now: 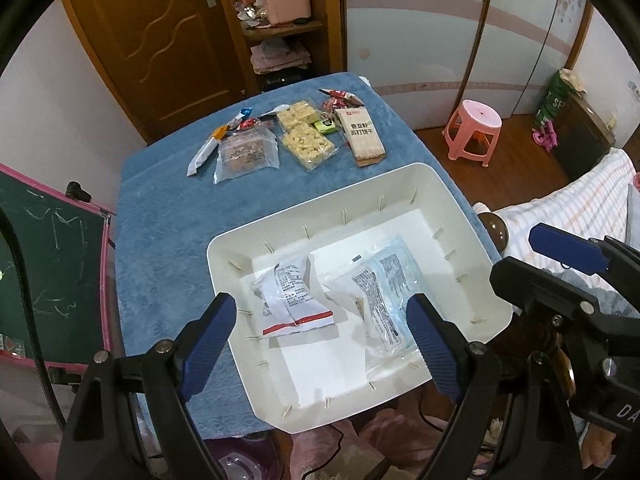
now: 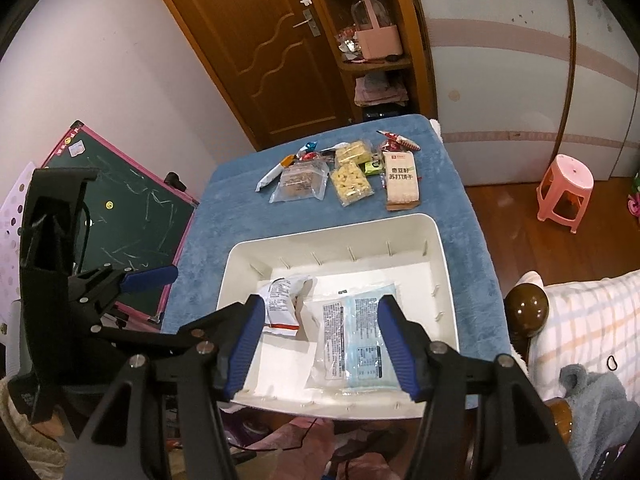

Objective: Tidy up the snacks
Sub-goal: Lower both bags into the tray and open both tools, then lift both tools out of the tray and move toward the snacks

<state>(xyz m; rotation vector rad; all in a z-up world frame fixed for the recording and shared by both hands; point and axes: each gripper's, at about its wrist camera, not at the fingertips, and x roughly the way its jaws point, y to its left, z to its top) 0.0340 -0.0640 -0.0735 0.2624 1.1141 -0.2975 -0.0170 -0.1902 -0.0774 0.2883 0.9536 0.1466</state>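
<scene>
A white bin (image 1: 400, 178) (image 2: 442, 248) sits on the near end of a blue-covered table (image 1: 160, 240) (image 2: 208, 236). Inside lie a white packet with a red stripe (image 1: 294, 300) (image 2: 282, 296) and a clear and pale blue packet (image 1: 384, 292) (image 2: 356, 336). My left gripper (image 1: 320, 340) hangs open above the bin with nothing between its pads. Over the bin's near side my right gripper (image 2: 322, 344) also stands open and holds nothing. Beyond the bin lie loose snacks: a brown biscuit bag (image 1: 246, 152) (image 2: 300, 182), two clear trays of pale pieces (image 1: 308, 144) (image 2: 352, 184), a tan cracker pack (image 1: 360, 136) (image 2: 402, 184) and small wrapped sweets (image 1: 340, 100) (image 2: 396, 144).
A green chalkboard with a pink frame (image 1: 52, 264) (image 2: 124, 216) leans left of the table. A pink stool (image 1: 472, 128) (image 2: 564, 192) stands on the wooden floor to the right. A bed with checked bedding (image 1: 560, 208) (image 2: 588, 320) lies at right. A wooden door and shelf (image 1: 280, 20) (image 2: 372, 40) stand behind.
</scene>
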